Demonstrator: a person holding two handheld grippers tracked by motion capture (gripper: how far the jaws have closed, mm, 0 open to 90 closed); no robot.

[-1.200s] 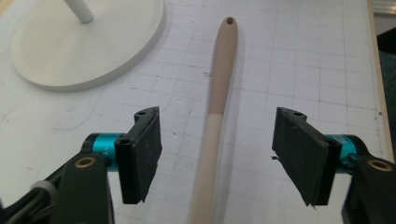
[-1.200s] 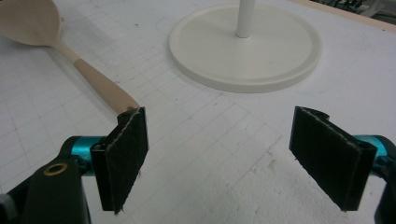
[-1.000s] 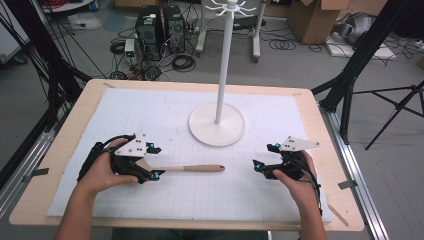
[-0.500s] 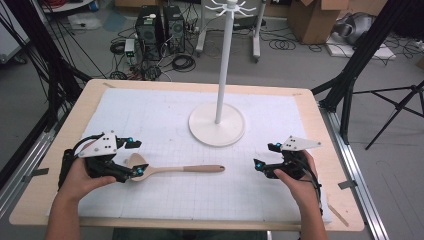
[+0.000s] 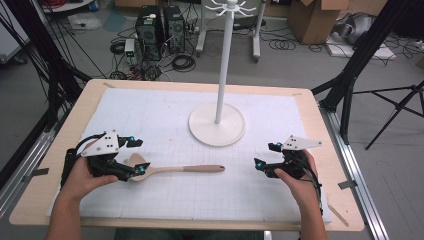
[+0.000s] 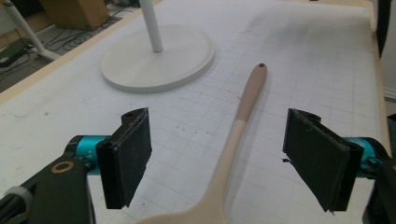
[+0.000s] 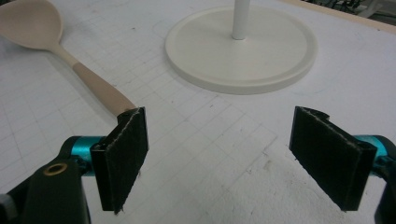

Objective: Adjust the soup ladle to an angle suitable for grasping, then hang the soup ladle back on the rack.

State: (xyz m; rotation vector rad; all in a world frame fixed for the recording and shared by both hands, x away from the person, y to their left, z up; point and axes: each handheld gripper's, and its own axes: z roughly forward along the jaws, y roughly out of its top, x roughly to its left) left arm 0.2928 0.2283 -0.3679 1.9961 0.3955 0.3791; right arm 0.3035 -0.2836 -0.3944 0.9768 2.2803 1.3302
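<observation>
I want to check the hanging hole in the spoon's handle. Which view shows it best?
The left gripper view: the wooden spoon runs away between the open jaws, its hole dark at the far end. The high view shows the whole spoon, hole too small. The right gripper view hides that end behind a jaw.

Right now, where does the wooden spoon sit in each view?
High view: wooden spoon lies lower centre, bowl at the left gripper.
Left gripper view: handle runs up between the open jaws.
Right gripper view: bowl upper left.
Shared landmark: white stand base.
</observation>
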